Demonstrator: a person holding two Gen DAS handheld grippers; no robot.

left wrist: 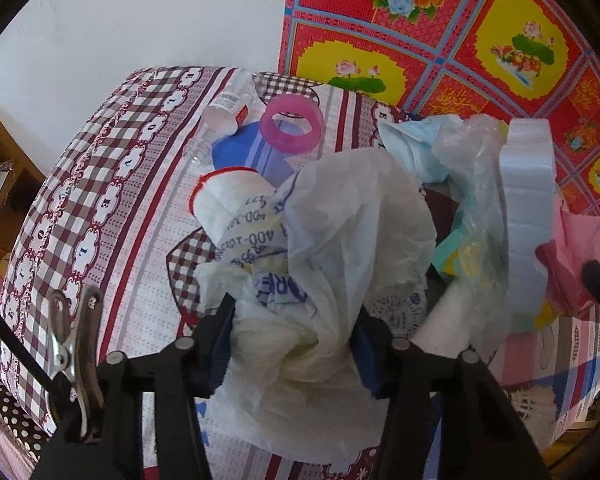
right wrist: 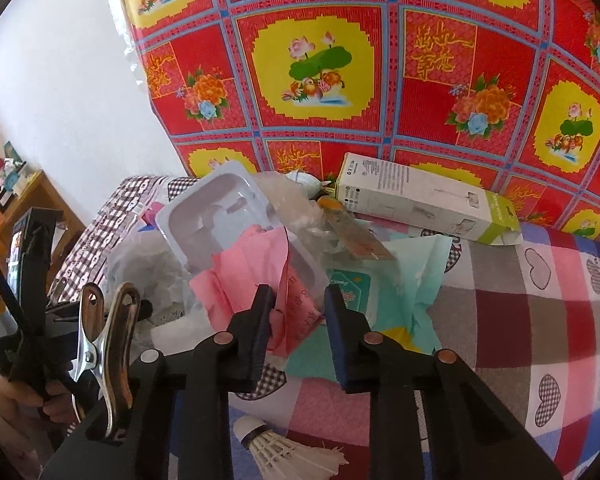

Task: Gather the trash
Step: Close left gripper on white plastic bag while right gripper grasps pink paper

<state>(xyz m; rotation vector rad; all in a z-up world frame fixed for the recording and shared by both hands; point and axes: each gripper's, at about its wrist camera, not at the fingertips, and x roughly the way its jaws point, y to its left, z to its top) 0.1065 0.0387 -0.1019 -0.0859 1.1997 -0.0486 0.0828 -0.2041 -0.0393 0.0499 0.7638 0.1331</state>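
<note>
1. Step in hand: I judge this the gathering stage, with both grippers working one heap of litter on the bed (right wrist: 540,300).
2. Left gripper (left wrist: 292,344): its 2 pads press into a crumpled white plastic bag (left wrist: 340,240) with blue print; the jaws stand half closed, pinching that bag.
3. Right gripper (right wrist: 296,320): its jaws are narrowed about a fold of pink paper (right wrist: 260,272). The left pad touches the paper; whether the right pad also bears on it I cannot tell, so I count the grip as not yet made.
4. Where the trash lies: around the white bag sit a white foam block (left wrist: 528,200), a clear plastic wrapper (left wrist: 472,168) and a pale blue face mask (left wrist: 412,140). Farther off on the bed are a pink ring (left wrist: 290,122) and a clear plastic bottle (left wrist: 228,116).
5. Right-hand view: a white moulded tray (right wrist: 220,216) is propped in the heap, empty save for the pink paper across its lower end. A long white carton (right wrist: 424,196) lies behind, and a shuttlecock (right wrist: 284,448) lies apart, nearest the camera.
6. Container: no bin shows in either view; whether the white bag holds anything I cannot tell.
7. Next move, as I judge it: finish the right-hand pinch, then lift both pieces clear without dragging the loose wrapper along.
</note>
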